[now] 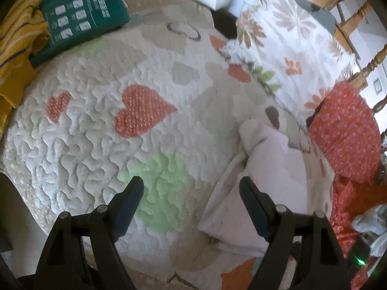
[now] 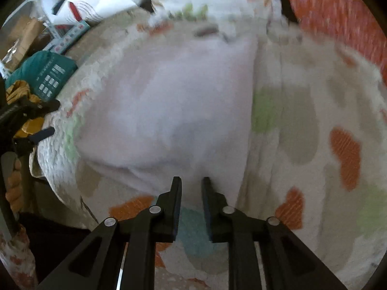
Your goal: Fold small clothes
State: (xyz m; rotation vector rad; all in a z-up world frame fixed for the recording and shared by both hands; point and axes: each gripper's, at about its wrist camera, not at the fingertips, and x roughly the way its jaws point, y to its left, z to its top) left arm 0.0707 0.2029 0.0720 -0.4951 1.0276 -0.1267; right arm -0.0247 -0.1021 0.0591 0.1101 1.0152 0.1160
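The right gripper (image 2: 191, 181) stood with its jaws narrowly apart over the near edge of the pale garment (image 2: 169, 106), apparently not clamping it. The left gripper (image 1: 191, 183) was wide open above the quilt (image 1: 96, 120), the garment just beside its right finger. Farther back, a green package (image 1: 79, 14) sat at the quilt's far-left edge and a red cloth (image 1: 348, 130) lay at its right edge.

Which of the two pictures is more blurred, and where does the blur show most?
Right wrist view: strong motion blur smears the pale garment and quilt; the right gripper stays sharp. Left wrist view: quilt stitching crisp, only far edges soften; fisheye bends both.
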